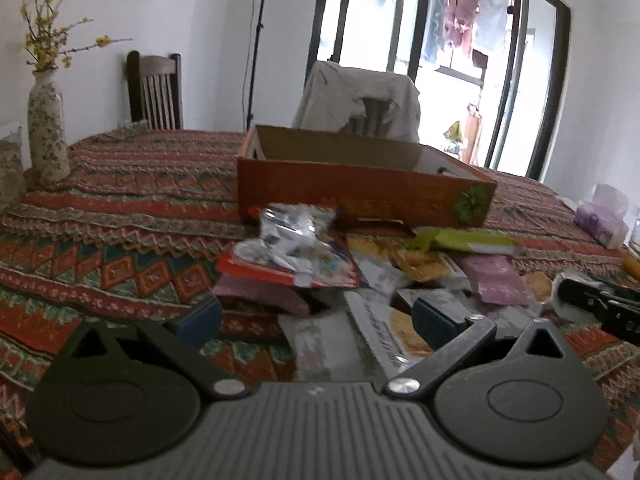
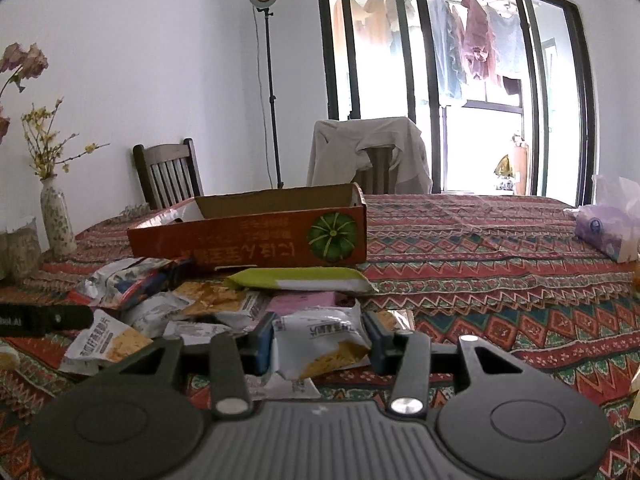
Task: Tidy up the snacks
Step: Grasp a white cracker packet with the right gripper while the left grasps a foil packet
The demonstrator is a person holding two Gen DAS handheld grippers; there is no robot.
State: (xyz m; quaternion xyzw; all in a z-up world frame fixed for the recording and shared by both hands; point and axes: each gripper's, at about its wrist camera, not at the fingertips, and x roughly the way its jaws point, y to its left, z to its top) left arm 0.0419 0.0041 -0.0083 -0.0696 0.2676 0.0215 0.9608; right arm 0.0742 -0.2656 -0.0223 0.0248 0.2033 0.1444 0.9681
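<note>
Right gripper (image 2: 320, 344) closes on a white snack packet (image 2: 320, 344); left gripper (image 1: 316, 316) hovers wide open, empty.
Pick step in hand; next, the packet needs lifting into the orange box (image 2: 256, 240).

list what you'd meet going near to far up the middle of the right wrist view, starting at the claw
right claw → white snack packet between its fingers → pink packet → long green packet → orange cardboard box → chair draped with a beige garment → balcony window

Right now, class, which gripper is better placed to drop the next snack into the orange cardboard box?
The right gripper: its fingers already bracket a white snack packet. The left gripper is open, holding nothing, above the pile. The orange cardboard box lies just behind.
</note>
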